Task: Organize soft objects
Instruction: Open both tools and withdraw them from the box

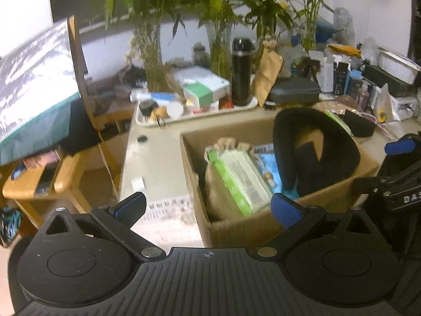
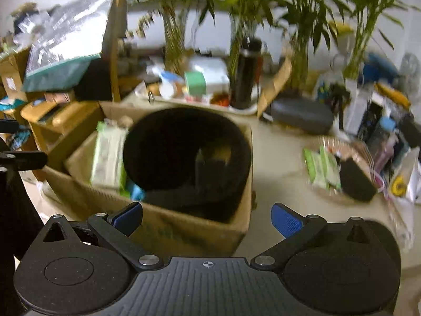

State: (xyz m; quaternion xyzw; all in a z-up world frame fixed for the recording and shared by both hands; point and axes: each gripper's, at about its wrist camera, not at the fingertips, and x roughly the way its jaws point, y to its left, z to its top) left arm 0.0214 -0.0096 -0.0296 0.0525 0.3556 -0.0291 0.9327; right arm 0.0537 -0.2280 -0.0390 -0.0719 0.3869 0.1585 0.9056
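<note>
Broadly, a pale table [image 1: 158,158] carries everything, and the biggest thing on it is an open cardboard box [image 1: 263,226] standing near its front edge. Filling the right half of the box is a black U-shaped neck pillow [image 1: 315,131], propped up so that its upper curve rises above the box rim; in the right wrist view the same pillow [image 2: 168,142] takes up most of the box [image 2: 184,231]. Beside it to the left, a green-and-white soft pack [image 1: 239,179] leans tilted inside the box, with a tan plush item [image 1: 229,142] just behind it, and a blue packet [image 1: 268,160] lies between the pack and the pillow. Behind the box, a white tray [image 1: 200,117] holds a tall black bottle [image 1: 240,71] and a green-and-white carton [image 1: 200,93], with potted plants [image 1: 218,5] behind them. To the right of the box, well apart from it, a small green pack [image 2: 319,166] lies touching a small black pouch [image 2: 355,181] on the table [image 2: 279,152].

Nearest the cameras, the left tool [image 1: 208,206] hangs over the box's near left corner, its blue-padded fingers spread wide with nothing between them. The right tool [image 2: 206,217] hovers at the box's near right corner, likewise spread wide and holding nothing.
</note>
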